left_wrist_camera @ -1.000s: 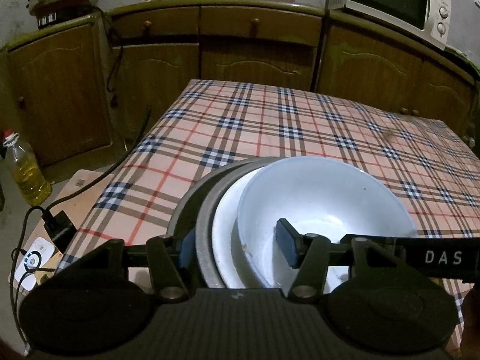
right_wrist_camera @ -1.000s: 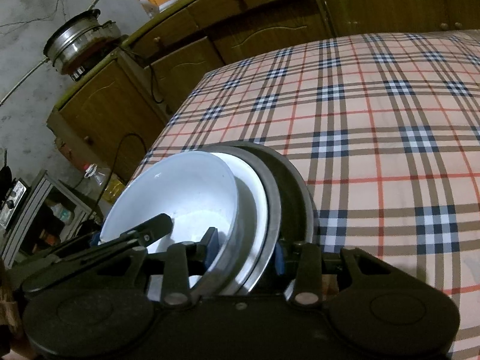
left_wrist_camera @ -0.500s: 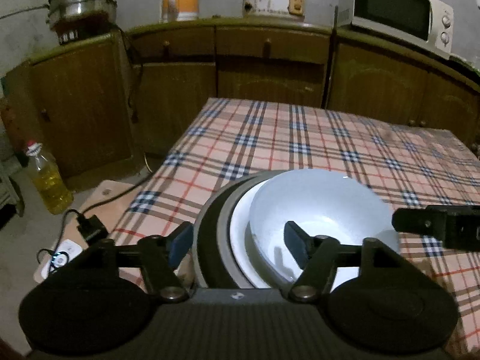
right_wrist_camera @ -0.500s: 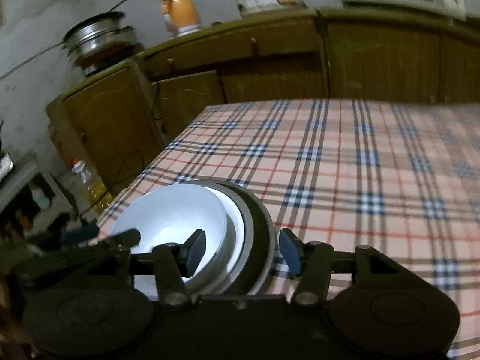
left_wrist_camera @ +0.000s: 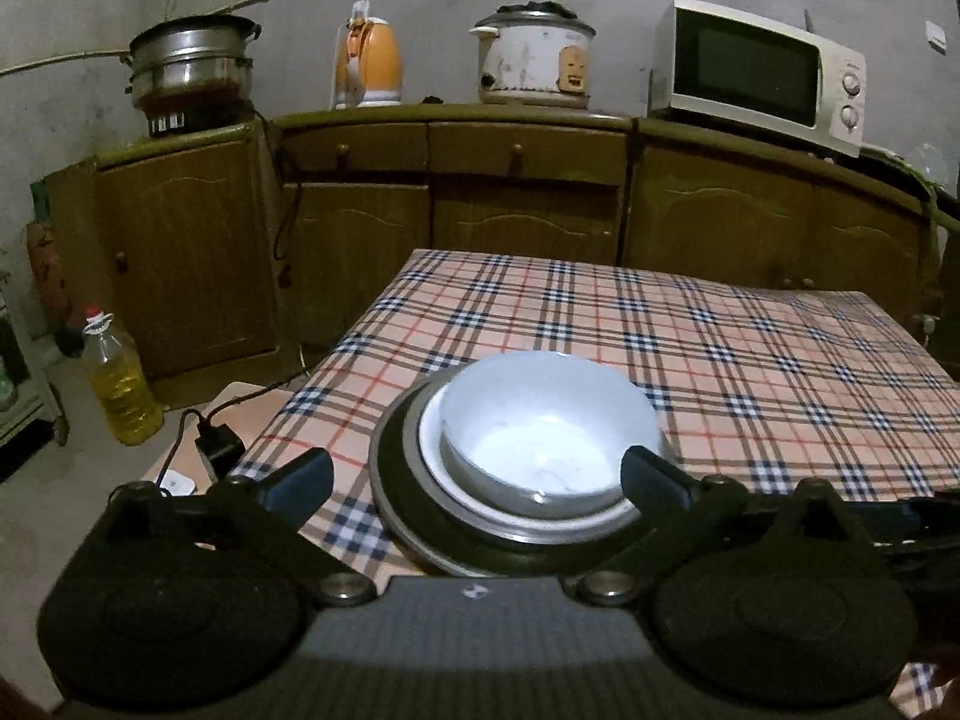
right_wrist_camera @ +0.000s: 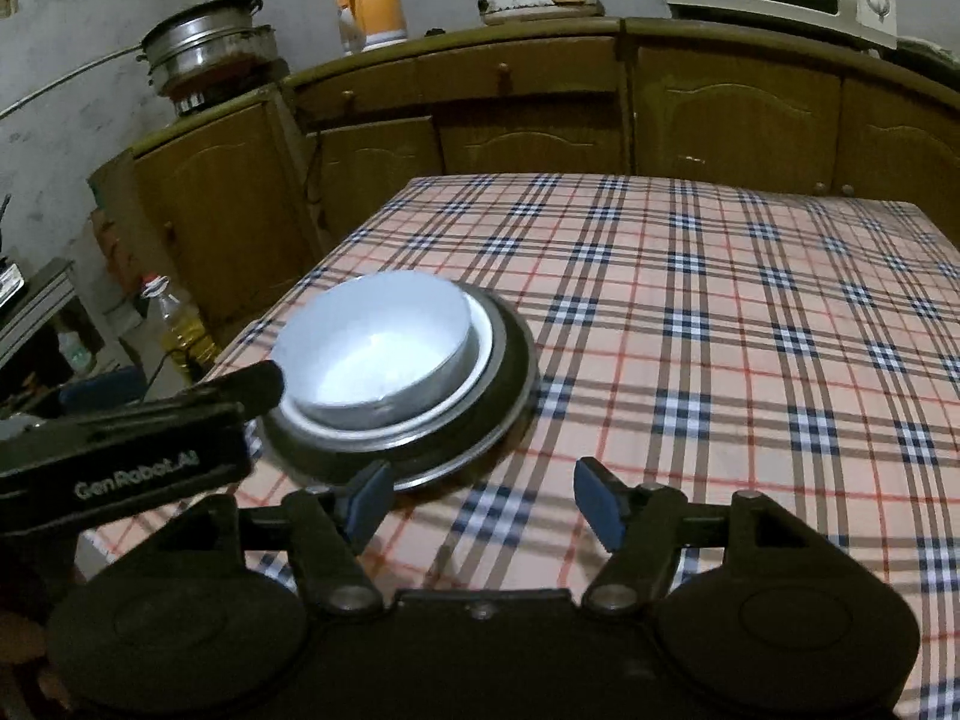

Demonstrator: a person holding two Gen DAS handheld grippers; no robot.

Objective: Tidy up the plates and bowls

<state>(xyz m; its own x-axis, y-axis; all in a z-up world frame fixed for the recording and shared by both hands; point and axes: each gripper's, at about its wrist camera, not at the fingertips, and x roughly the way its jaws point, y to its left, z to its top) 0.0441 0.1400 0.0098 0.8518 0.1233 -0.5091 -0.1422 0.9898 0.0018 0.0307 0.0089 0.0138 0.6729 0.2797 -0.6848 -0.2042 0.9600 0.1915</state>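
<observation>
Above stacked bowl, both tongs spread, empty

bowl on plates, on table

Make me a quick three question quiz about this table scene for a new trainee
1. True or false: the bowl sits on a white plate.
2. Multiple choice: the left gripper is A) shut on the bowl, B) open, C) out of view.
3. Fill in: the stack rests near the table's ____ edge, as the right gripper sees it.

Key: 1 true; 2 B; 3 left.
</observation>
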